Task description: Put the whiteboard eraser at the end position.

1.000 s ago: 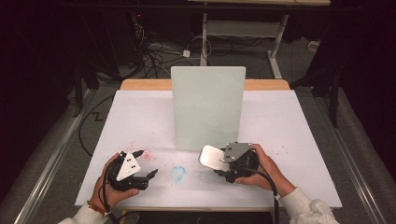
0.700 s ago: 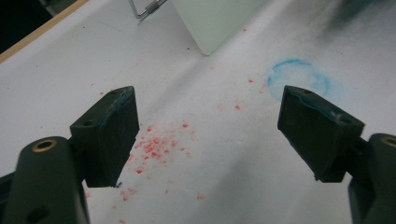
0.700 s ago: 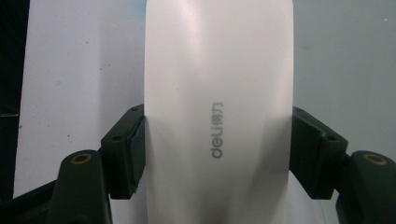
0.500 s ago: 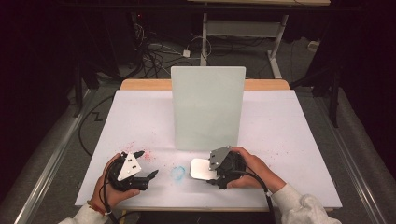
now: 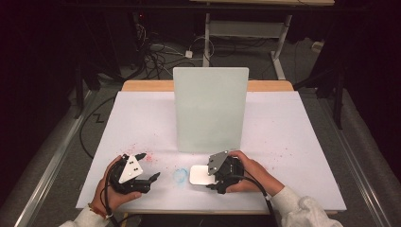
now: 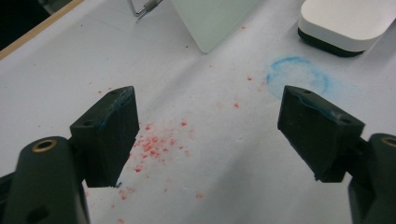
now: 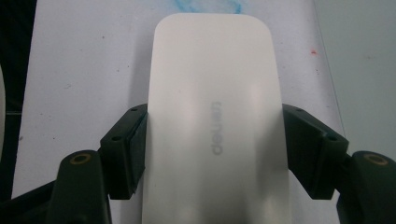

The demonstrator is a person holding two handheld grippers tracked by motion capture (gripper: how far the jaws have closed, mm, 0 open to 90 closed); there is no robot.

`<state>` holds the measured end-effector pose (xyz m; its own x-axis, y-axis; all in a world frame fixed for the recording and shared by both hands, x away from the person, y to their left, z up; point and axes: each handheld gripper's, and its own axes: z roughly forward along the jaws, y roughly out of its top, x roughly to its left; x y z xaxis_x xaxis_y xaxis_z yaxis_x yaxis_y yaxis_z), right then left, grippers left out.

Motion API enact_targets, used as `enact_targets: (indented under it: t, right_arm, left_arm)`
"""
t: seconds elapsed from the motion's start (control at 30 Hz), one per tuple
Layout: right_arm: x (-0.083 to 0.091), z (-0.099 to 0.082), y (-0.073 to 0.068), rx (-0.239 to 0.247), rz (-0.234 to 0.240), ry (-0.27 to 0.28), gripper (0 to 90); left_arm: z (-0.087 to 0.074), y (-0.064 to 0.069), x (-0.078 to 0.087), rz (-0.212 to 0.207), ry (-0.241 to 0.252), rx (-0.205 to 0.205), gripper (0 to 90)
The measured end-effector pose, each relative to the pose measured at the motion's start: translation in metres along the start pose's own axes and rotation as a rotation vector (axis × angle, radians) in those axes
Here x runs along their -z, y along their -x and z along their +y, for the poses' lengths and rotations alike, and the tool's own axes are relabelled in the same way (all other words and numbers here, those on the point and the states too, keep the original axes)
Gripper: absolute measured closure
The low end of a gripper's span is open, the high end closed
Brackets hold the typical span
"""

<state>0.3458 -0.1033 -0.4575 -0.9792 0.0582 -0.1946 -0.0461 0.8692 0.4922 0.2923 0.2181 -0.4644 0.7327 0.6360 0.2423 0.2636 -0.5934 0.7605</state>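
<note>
High view: the right tongs (image 5: 208,176) hold a flat white device (image 5: 199,174) low over the bench (image 5: 293,137), just right of a blue ring mark (image 5: 180,175) and in front of an upright pale panel (image 5: 210,109). The left tongs (image 5: 147,166) rest apart and hold nothing, near red specks (image 5: 142,156).

Left gripper view: its jaws stand wide apart over the red specks; the white device (image 6: 348,23) lies beyond the blue ring.

Right gripper view: the jaws press both long sides of the white device (image 7: 215,116). To set it down well, I judge it should go flat and level before the jaws release. Faint grey lettering (image 7: 215,128) runs along its top, too blurred to read surely.
</note>
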Motion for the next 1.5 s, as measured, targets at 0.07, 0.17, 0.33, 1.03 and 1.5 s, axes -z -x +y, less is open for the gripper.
enact_targets:
  t: [0.07,0.17,0.33,1.03,1.5]
  right_arm:
    - [0.001,0.0,0.001,-0.013,-0.015,0.013,29.9]
    - [0.005,-0.001,0.001,-0.032,-0.015,0.054,30.2]
    - [0.012,-0.001,0.001,-0.042,-0.033,0.093,28.4]
    - [0.047,-0.012,0.009,-0.122,-0.224,0.224,27.1]
    - [0.07,-0.025,0.012,-0.191,-0.409,0.295,23.1]
  left_arm:
    - [0.0,0.0,0.0,0.0,0.0,-0.002,19.8]
    - [0.0,0.0,0.0,0.0,0.001,-0.003,19.8]
    - [0.0,0.001,0.0,0.001,0.002,-0.003,19.8]
    - [0.0,0.002,0.0,0.002,0.001,-0.003,19.8]
    - [0.0,0.002,0.0,-0.001,0.001,0.0,19.9]
